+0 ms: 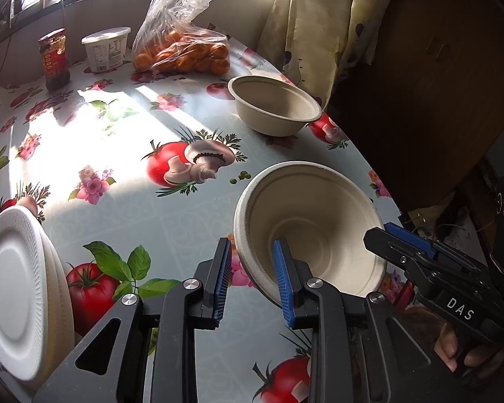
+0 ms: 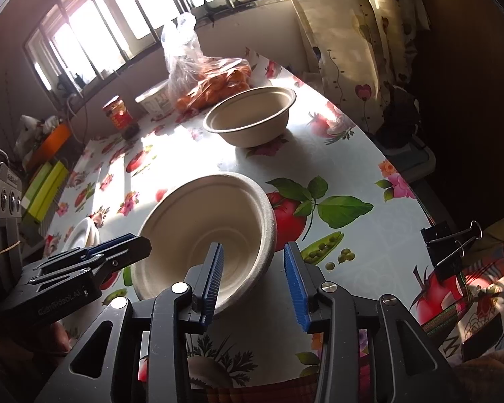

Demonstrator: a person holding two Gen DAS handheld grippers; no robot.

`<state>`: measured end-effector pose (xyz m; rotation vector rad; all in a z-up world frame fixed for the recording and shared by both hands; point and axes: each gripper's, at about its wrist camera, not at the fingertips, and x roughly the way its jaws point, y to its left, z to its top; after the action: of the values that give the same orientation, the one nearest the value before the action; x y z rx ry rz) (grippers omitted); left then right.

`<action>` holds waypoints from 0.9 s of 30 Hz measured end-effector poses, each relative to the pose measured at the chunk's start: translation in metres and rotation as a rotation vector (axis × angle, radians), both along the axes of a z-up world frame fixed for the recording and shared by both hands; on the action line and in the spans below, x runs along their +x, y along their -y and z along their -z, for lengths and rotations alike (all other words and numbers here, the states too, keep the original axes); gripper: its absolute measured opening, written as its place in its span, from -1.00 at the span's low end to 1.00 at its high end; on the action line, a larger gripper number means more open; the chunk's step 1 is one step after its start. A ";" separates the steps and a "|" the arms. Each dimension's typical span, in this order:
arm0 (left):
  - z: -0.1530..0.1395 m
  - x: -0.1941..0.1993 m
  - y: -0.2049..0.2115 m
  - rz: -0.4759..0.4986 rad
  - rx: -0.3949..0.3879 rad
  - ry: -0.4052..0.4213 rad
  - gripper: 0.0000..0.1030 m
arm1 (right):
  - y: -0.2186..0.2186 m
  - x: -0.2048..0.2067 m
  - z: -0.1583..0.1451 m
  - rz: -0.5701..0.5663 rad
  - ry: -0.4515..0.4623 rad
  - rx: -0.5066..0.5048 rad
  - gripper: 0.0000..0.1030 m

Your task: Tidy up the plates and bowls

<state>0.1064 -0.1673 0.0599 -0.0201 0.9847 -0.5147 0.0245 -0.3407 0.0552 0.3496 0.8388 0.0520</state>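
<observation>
A beige paper bowl (image 1: pixel 319 221) (image 2: pixel 198 228) sits near the table's right edge. My left gripper (image 1: pixel 252 241) (image 2: pixel 127 248) is open astride the bowl's left rim, one pad inside and one outside, neither pressing. My right gripper (image 2: pixel 253 247) (image 1: pixel 386 235) is open astride the opposite rim in the same way. A second beige bowl (image 1: pixel 275 107) (image 2: pixel 252 117) stands upright farther back on the table. A small stack of white plates (image 1: pixel 13 302) (image 2: pixel 80 235) lies at the near left, with a white foam plate on top.
The round table (image 1: pixel 117 174) has a glossy fruit-print cloth. At its back stand a sauce jar (image 1: pixel 54 58), a white tub (image 1: pixel 106 48) and a plastic bag of oranges (image 1: pixel 181 50). A curtain (image 1: pixel 312 23) hangs beyond the right edge. A binder clip (image 2: pixel 450 248) grips the cloth.
</observation>
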 end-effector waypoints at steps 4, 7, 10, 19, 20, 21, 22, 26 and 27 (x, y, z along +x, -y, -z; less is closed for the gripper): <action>-0.003 0.003 -0.002 0.004 -0.014 0.003 -0.04 | 0.004 0.002 0.000 0.007 0.003 0.003 -0.20; -0.006 0.007 -0.004 0.000 -0.019 0.009 -0.04 | 0.006 0.004 -0.001 0.009 0.006 0.001 -0.20; -0.011 0.015 -0.008 -0.018 -0.026 0.011 -0.04 | 0.009 0.006 -0.005 0.016 0.016 -0.003 -0.20; -0.026 0.051 -0.009 -0.029 -0.017 0.037 -0.04 | 0.030 0.020 -0.031 0.053 0.071 -0.036 -0.19; -0.028 0.056 -0.009 -0.033 -0.015 0.038 -0.04 | 0.034 0.023 -0.034 0.058 0.076 -0.042 -0.19; -0.030 0.059 -0.008 -0.033 -0.013 0.046 -0.04 | 0.037 0.025 -0.036 0.063 0.078 -0.046 -0.19; -0.032 0.063 -0.008 -0.033 -0.012 0.055 -0.04 | 0.041 0.027 -0.038 0.065 0.083 -0.048 -0.19; -0.038 0.079 -0.007 -0.036 -0.034 0.048 -0.04 | 0.056 0.037 -0.043 0.077 0.084 -0.035 -0.19; -0.038 0.083 -0.007 -0.044 -0.031 0.047 -0.04 | 0.060 0.040 -0.043 0.078 0.081 -0.032 -0.19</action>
<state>0.1898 -0.1608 0.0982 -0.0571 0.9282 -0.4883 0.0643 -0.4009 0.0982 0.3475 0.7449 -0.0202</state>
